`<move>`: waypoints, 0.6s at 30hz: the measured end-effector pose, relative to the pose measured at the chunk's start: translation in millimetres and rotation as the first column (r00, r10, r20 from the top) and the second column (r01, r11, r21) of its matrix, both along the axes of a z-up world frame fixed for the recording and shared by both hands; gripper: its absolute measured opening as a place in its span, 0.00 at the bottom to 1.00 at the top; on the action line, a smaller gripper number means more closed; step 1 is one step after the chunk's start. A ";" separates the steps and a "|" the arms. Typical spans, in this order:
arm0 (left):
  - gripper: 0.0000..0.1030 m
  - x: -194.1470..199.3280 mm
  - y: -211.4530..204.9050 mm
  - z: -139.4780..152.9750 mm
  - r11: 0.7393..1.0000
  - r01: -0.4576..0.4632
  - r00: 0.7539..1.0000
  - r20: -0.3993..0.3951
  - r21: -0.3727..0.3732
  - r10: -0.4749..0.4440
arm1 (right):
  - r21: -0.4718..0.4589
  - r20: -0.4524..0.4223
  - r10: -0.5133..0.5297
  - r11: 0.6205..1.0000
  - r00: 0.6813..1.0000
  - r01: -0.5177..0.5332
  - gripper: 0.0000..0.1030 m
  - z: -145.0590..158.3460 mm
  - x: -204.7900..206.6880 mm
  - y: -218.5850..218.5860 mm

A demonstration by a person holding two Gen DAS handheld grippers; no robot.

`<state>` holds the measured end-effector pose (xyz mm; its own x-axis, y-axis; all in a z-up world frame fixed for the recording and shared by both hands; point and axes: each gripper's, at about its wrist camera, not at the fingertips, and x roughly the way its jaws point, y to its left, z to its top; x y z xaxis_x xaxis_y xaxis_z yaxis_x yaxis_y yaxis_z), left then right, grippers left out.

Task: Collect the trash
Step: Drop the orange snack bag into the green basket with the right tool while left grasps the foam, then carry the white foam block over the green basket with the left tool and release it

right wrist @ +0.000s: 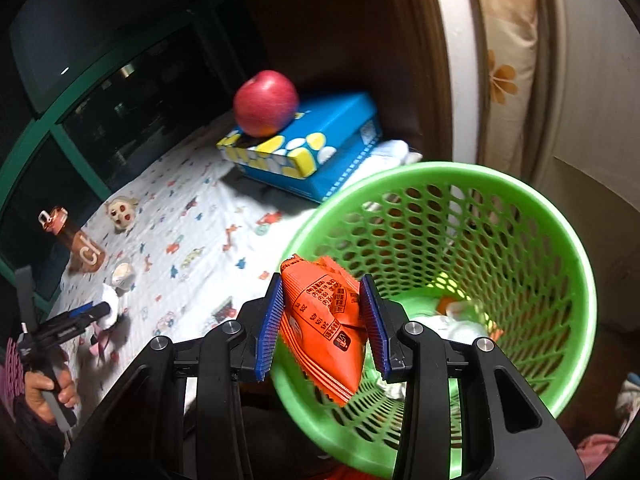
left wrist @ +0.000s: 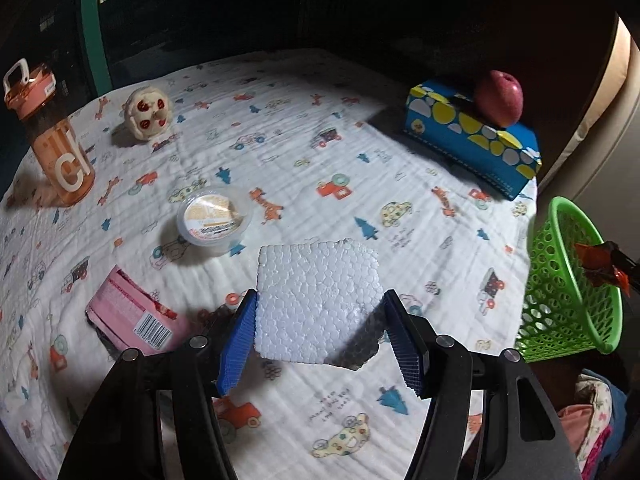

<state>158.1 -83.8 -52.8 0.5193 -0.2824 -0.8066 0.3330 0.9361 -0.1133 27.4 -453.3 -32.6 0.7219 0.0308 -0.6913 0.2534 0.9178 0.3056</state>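
Wrapper (right wrist: 324, 320) clamped in right claw (right wrist: 320, 320).

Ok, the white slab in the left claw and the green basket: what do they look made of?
The white slab looks like expanded polystyrene foam: matte, with a pebbled bead texture and a ragged, broken top edge. The green basket looks like moulded plastic: smooth, slightly glossy, one even colour, with walls pierced by regular round holes. Neither can be confirmed by look alone.

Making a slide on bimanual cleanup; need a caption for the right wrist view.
Right gripper holds an orange wrapper over the green basket.
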 end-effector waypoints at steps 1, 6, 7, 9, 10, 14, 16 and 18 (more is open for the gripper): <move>0.59 -1.8 -6.4 4.2 1.000 0.014 1.000 0.006 -0.007 -0.014 | 0.002 -0.001 -0.008 1.000 1.000 0.008 0.39 -1.2 -1.7 -3.4; 0.59 -10.0 -41.4 22.3 0.995 0.091 0.996 0.025 -0.047 -0.090 | -0.002 -0.016 -0.035 0.999 0.999 0.035 0.43 -7.2 -9.3 -18.1; 0.58 -11.2 -49.0 25.3 0.993 0.107 0.994 0.025 -0.056 -0.106 | -0.001 -0.020 -0.039 0.999 0.999 0.039 0.45 -8.7 -10.6 -20.6; 0.58 -13.3 -65.2 30.6 0.988 0.139 0.990 0.029 -0.065 -0.138 | 0.000 -0.023 -0.048 0.999 0.999 0.048 0.50 -10.6 -14.0 -25.0; 0.58 -14.6 -72.6 32.9 0.986 0.153 0.988 0.032 -0.065 -0.152 | -0.002 -0.024 -0.051 0.999 0.998 0.051 0.51 -11.1 -15.8 -26.6; 0.58 -19.4 -105.7 42.2 0.974 0.216 0.976 0.047 -0.066 -0.214 | 0.012 -0.027 -0.065 0.998 0.997 0.065 0.55 -13.5 -25.7 -37.6; 0.58 -23.0 -123.8 46.6 0.967 0.249 0.968 0.054 -0.064 -0.245 | 0.017 -0.028 -0.070 0.997 0.997 0.070 0.59 -14.0 -28.5 -41.8; 0.58 -26.5 -140.9 49.9 0.959 0.278 0.960 0.059 -0.062 -0.274 | 0.015 -0.028 -0.076 0.997 0.997 0.076 0.60 -14.0 -32.7 -45.6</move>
